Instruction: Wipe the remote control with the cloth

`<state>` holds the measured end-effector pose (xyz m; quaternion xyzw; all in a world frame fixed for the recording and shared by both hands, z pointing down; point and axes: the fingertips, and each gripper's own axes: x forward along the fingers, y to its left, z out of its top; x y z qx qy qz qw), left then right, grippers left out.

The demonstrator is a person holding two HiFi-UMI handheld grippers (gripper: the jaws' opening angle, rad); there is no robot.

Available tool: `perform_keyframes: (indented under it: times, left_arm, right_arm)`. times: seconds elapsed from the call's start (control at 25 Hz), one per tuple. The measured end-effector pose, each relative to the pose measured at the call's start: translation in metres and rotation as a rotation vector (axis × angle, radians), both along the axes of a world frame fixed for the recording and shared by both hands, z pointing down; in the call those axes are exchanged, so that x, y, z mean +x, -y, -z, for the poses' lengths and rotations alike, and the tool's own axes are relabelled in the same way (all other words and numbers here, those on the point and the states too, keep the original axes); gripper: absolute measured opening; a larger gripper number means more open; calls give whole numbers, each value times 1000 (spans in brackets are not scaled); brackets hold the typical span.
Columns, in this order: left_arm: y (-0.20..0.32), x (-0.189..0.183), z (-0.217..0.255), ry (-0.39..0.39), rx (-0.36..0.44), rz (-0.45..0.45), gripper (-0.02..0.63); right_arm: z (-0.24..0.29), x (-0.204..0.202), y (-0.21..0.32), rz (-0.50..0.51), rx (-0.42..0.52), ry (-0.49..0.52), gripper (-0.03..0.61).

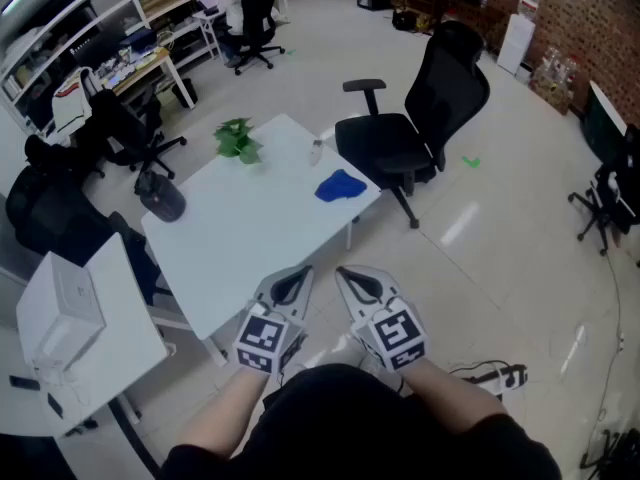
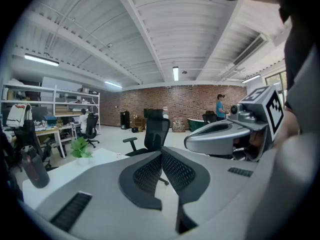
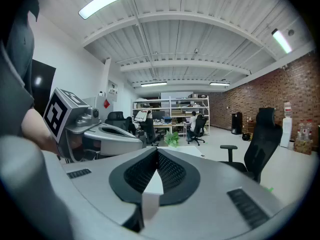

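Observation:
A blue cloth (image 1: 340, 185) lies crumpled near the right edge of the white table (image 1: 250, 238). Just behind it rests a small pale oblong object (image 1: 316, 151), which may be the remote control; it is too small to tell. Both grippers hover side by side off the table's near corner, well short of the cloth. My left gripper (image 1: 302, 273) (image 2: 161, 153) is shut with nothing between its jaws. My right gripper (image 1: 343, 271) (image 3: 156, 153) is likewise shut and empty. Each gripper view shows the other gripper alongside.
A potted green plant (image 1: 237, 140) (image 2: 80, 147) and a dark bottle (image 1: 163, 199) (image 2: 34, 166) stand on the table's far side. A black office chair (image 1: 420, 128) (image 2: 156, 132) sits behind the table's right corner. A white box (image 1: 60, 308) rests on a desk at left.

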<state>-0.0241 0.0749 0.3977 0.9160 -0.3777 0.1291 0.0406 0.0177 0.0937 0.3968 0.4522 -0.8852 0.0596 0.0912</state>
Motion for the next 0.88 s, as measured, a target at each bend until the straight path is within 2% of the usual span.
perform_keyframes:
  times: [0.32, 0.52, 0.68, 0.88]
  left_arm:
    - [36, -36, -19, -14, -17, -40, 0]
    - [71, -52, -21, -30, -31, -38, 0]
    - [110, -42, -27, -17, -40, -51, 0]
    - [191, -13, -50, 17, -55, -7, 0]
  right_arm:
    - [-10, -29, 26, -98, -42, -18, 2]
    - [-12, -46, 50, -115, -69, -44, 2]
    - [-19, -41, 89, -110, -74, -49, 2]
    - [-41, -14, 161, -83, -111, -40, 2]
